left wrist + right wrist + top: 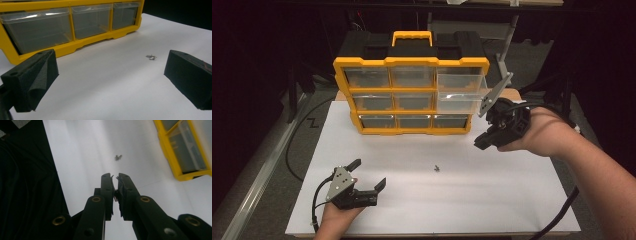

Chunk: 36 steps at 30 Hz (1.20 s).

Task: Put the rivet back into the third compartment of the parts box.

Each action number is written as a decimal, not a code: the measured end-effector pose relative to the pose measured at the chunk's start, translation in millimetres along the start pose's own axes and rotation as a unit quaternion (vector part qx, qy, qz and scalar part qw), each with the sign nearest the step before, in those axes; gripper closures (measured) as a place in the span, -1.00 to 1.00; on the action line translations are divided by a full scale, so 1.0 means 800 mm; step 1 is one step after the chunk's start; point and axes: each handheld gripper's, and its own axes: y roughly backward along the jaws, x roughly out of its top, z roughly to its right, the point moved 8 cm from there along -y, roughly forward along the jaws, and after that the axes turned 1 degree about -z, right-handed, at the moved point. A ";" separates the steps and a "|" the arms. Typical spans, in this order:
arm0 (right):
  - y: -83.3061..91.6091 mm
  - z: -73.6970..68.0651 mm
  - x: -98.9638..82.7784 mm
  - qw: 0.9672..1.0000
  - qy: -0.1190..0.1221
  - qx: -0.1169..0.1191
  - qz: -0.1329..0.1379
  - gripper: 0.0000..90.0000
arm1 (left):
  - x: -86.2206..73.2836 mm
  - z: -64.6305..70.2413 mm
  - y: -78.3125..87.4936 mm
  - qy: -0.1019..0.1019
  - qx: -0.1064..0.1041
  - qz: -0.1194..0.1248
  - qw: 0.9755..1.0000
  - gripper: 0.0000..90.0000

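Left gripper (369, 174) jaws spread wide and empty; right gripper (115, 178) pinching something small, too tiny to tell.

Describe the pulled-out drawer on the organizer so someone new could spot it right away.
Find the yellow drawer organizer at the back of the white table. In its right-hand column, the clear top drawer juts forward, while the other eight drawers sit flush in the frame.

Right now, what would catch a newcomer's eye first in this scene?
The yellow drawer organizer at the back of the white table, its two upper right clear drawers pulled out. Next, the raised right gripper beside it, jaws shut on a small metal piece. A few tiny screws lie mid-table; the left gripper rests open nearby.
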 end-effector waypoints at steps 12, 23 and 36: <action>0.051 0.017 0.034 1.000 0.005 -0.018 0.004 0.87 | 0.000 0.001 0.000 -0.003 -0.002 -0.001 1.000 -0.99; 0.072 0.035 0.072 1.000 0.017 -0.024 -0.008 0.87 | 0.000 0.001 0.001 -0.001 -0.003 0.000 1.000 -0.99; 0.069 0.078 0.128 0.999 0.006 -0.041 -0.001 0.87 | 0.001 0.001 0.002 -0.001 -0.007 0.003 1.000 -0.99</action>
